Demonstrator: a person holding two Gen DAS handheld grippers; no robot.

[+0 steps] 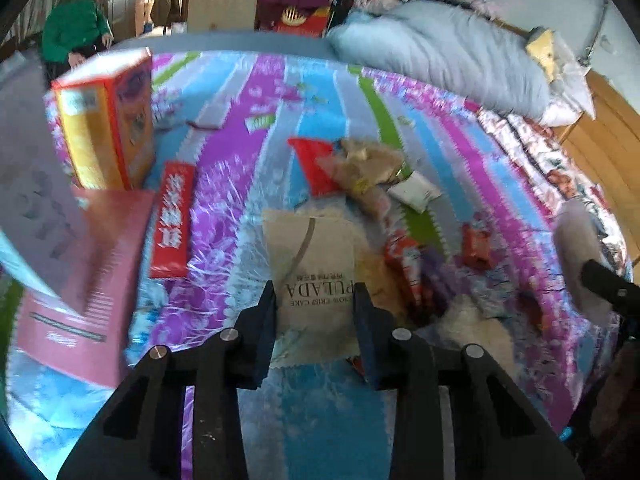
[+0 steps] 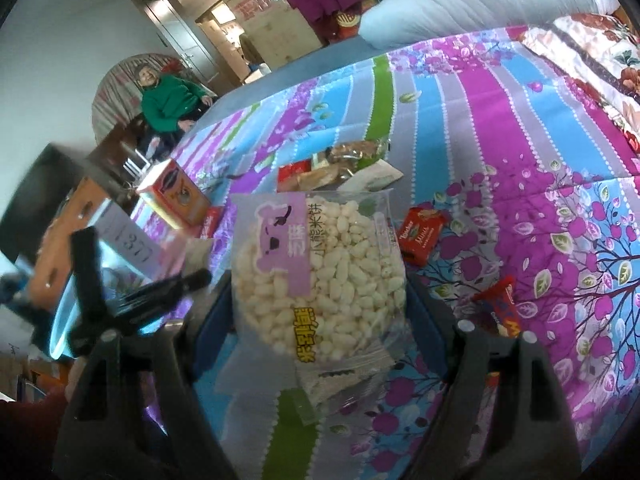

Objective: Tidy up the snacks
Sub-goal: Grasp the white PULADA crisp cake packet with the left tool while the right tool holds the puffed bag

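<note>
Kraft-brown snack packet printed PULADA sits between the jaws of the left gripper in the left wrist view; the jaws are closed on its sides and it stands up off the striped bedspread. Further toward the middle of the bed there's a loose heap: a red wrapper, some beige crinkly bags and a white sachet, all touching or overlapping. More small red packets lie scattered to the right of the held packet. Over by the left edge of the bed an orange box stands upright, a long red box lies flat just beside it, and a pink box takes up the near-left corner. The stretch of bedspread between the long red box and the heap is open, and so is the strip along the far edge up to the grey duvet. This view is blurry, so small print is hard to read.

Right wrist view: the right gripper has its jaws clamped on a clear bag of puffed rice cakes with a purple label, held above the bed. Just past it lies the same heap of wrappers. A red cookie packet lies right of the bag, with another red-and-blue wrapper nearer the right jaw. The orange box is at the left edge. The whole right side of the bedspread is bare fabric out to the floral quilt.
</note>
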